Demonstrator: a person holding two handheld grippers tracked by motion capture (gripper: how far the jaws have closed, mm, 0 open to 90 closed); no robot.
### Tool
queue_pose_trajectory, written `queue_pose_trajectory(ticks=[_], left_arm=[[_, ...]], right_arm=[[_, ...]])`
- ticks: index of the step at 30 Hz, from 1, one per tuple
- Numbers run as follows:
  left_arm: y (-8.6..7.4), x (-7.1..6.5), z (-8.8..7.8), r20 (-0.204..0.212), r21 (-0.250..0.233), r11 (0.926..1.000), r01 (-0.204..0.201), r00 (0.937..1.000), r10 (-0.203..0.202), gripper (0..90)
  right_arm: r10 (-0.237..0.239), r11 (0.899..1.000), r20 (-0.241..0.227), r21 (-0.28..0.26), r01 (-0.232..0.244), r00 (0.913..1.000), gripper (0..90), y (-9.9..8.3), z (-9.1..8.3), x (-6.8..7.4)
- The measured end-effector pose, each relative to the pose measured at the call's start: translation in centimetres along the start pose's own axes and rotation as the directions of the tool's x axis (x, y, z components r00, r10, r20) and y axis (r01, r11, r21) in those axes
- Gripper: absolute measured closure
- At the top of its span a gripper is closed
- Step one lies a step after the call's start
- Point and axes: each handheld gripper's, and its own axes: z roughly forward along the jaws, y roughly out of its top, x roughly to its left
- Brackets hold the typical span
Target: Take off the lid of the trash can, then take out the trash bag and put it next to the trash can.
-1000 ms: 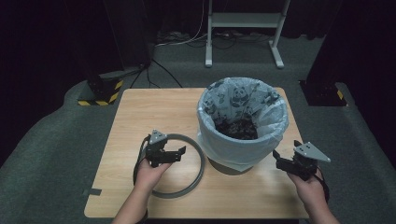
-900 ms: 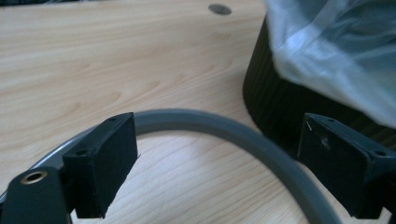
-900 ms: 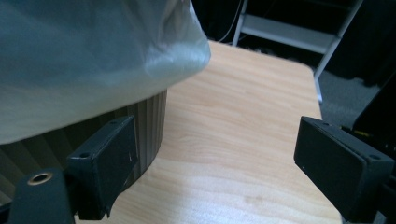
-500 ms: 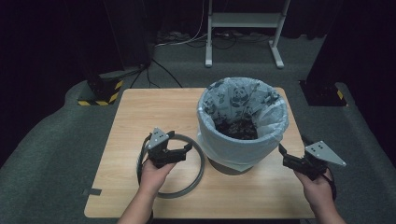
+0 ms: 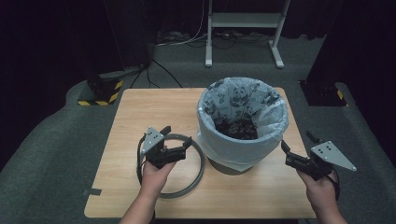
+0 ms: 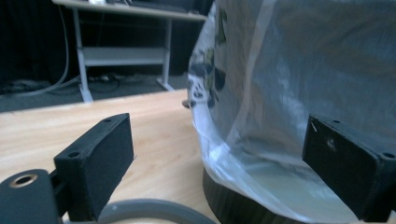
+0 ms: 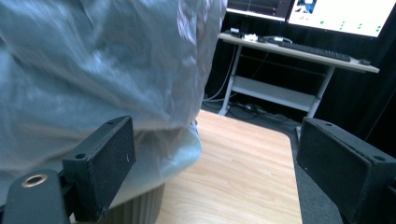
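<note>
A round bin [image 5: 232,164] lined with a panda-printed plastic bag [image 5: 243,105] stands on the right half of a wooden table [image 5: 140,116]; dark scraps lie inside. A grey ring [image 5: 198,176] lies flat to the bin's left. My left gripper [image 5: 176,140] hovers over that ring and points at the bin. It is open, its jaws have just been opening, and nothing is between them. In the left gripper view the gripper [image 6: 217,135] faces the bag [image 6: 299,84], with the ring [image 6: 149,207] below. My right gripper [image 5: 297,141] is open beside the bin's right side, its jaws [image 7: 215,130] empty.
A white desk frame [image 5: 243,21] stands on the floor beyond the table. A black-and-yellow striped block [image 5: 100,95] sits at the far left. A desk with keyboard and screens [image 7: 299,46] lies past the table's end. Bare tabletop [image 7: 243,177] stretches to the bin's right.
Both hands have lifted their grippers a little off the table. The right gripper has also drifted outward, away from the bin. Bin and ring have stayed put.
</note>
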Motion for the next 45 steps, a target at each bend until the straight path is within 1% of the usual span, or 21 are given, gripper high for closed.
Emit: queue_pose_trajectory(ticks=[4,7,8,11,12,14,16,18,22,23,25,26,29,33,36,38,39,41,42,43,45], left_arm=[[0.4,-0.2,-0.4,-0.021,-0.031,0.9994,-0.013,0.9997,0.013,6.6],[0.7,-0.4,-0.6,-0.005,-0.085,0.9962,-0.018,0.9998,0.017,9.4],[0.8,-0.5,-0.7,-0.007,-0.096,0.9948,-0.034,0.9994,0.033,10.0],[0.9,-0.9,-0.7,-0.023,-0.101,0.9938,-0.047,0.9987,0.045,11.2],[0.9,-1.0,-0.7,-0.018,-0.104,0.9938,-0.040,0.9991,0.038,12.8],[1.0,-1.2,-0.9,-0.016,-0.111,0.9933,-0.033,0.9994,0.031,14.7],[1.3,-1.4,-1.2,-0.026,-0.121,0.9919,-0.038,0.9991,0.035,14.6],[1.5,-1.7,-1.3,-0.024,-0.136,0.9900,-0.037,0.9991,0.034,14.7],[2.7,-2.4,-1.2,-0.027,-0.165,0.9852,-0.048,0.9987,0.044,14.8],[2.9,-2.6,-1.1,-0.023,-0.167,0.9847,-0.049,0.9987,0.046,15.0],[3.6,-2.9,-0.7,-0.029,-0.161,0.9852,-0.059,0.9981,0.054,15.5],[4.0,-3.1,-0.4,-0.025,-0.166,0.9844,-0.057,0.9983,0.053,15.5],[5.0,-3.3,0.2,-0.021,-0.175,0.9837,-0.041,0.9991,0.038,18.0],[6.5,-3.6,1.5,-0.021,-0.156,0.9869,-0.043,0.9990,0.040,22.4],[7.5,-4.0,2.5,-0.030,-0.136,0.9878,-0.076,0.9969,0.072,27.2],[7.8,-4.2,3.2,-0.032,-0.118,0.9899,-0.078,0.9967,0.075,30.5],[7.9,-4.2,3.5,-0.043,-0.107,0.9907,-0.085,0.9958,0.081,31.8],[7.9,-4.1,4.2,-0.051,-0.087,0.9931,-0.079,0.9959,0.075,33.4],[7.9,-4.0,4.4,-0.049,-0.091,0.9935,-0.069,0.9967,0.065,33.8],[7.9,-3.9,4.5,-0.048,-0.093,0.9944,-0.049,0.9979,0.045,34.2],[7.8,-3.8,4.6,-0.048,-0.098,0.9949,-0.025,0.9987,0.020,34.8]], right_arm=[[0.021,0.999,-0.001,-0.035,-0.021,0.9998,11.4,0.8,-0.5,0.1],[0.024,0.998,-0.006,-0.059,-0.024,0.9997,10.9,1.4,-0.9,0.2],[0.027,0.998,-0.008,-0.063,-0.027,0.9996,10.9,1.6,-1.0,0.2],[0.019,0.996,-0.017,-0.082,-0.020,0.9997,10.8,2.0,-1.3,0.2],[0.013,0.996,-0.015,-0.085,-0.014,0.9998,10.8,2.1,-1.4,0.3],[0.018,0.995,-0.018,-0.093,-0.020,0.9997,10.8,2.3,-1.6,0.3],[0.019,0.994,-0.030,-0.106,-0.022,0.9994,10.7,2.6,-1.9,0.3],[0.014,0.993,-0.039,-0.119,-0.019,0.9991,10.7,2.9,-2.1,0.3],[-0.001,0.989,-0.056,-0.150,-0.007,0.9984,10.6,3.6,-2.5,0.3],[0.001,0.987,-0.053,-0.159,-0.009,0.9986,10.7,4.0,-2.6,0.2],[0.016,0.985,-0.066,-0.169,-0.027,0.9977,10.7,4.4,-2.7,0.0],[0.017,0.984,-0.076,-0.176,-0.030,0.9970,10.7,4.7,-2.8,-0.1],[0.011,0.982,-0.072,-0.189,-0.024,0.9974,11.2,5.7,-2.8,-0.2],[0.024,0.981,-0.062,-0.190,-0.035,0.9978,13.7,7.1,-2.2,-0.2],[0.027,0.984,-0.056,-0.173,-0.036,0.9981,16.2,8.0,-1.3,-0.1],[0.032,0.986,-0.059,-0.162,-0.042,0.9977,17.6,8.3,-0.6,0.0],[0.035,0.987,-0.063,-0.158,-0.044,0.9974,18.8,8.5,-0.3,0.1],[0.039,0.989,-0.057,-0.140,-0.046,0.9976,21.7,8.6,0.4,0.3],[0.041,0.991,-0.052,-0.127,-0.047,0.9978,22.6,8.6,0.8,0.4],[0.047,0.992,-0.052,-0.115,-0.052,0.9976,23.6,8.6,1.1,0.4],[0.072,0.993,-0.056,-0.090,-0.076,0.9959,24.8,8.5,1.8,0.4]])
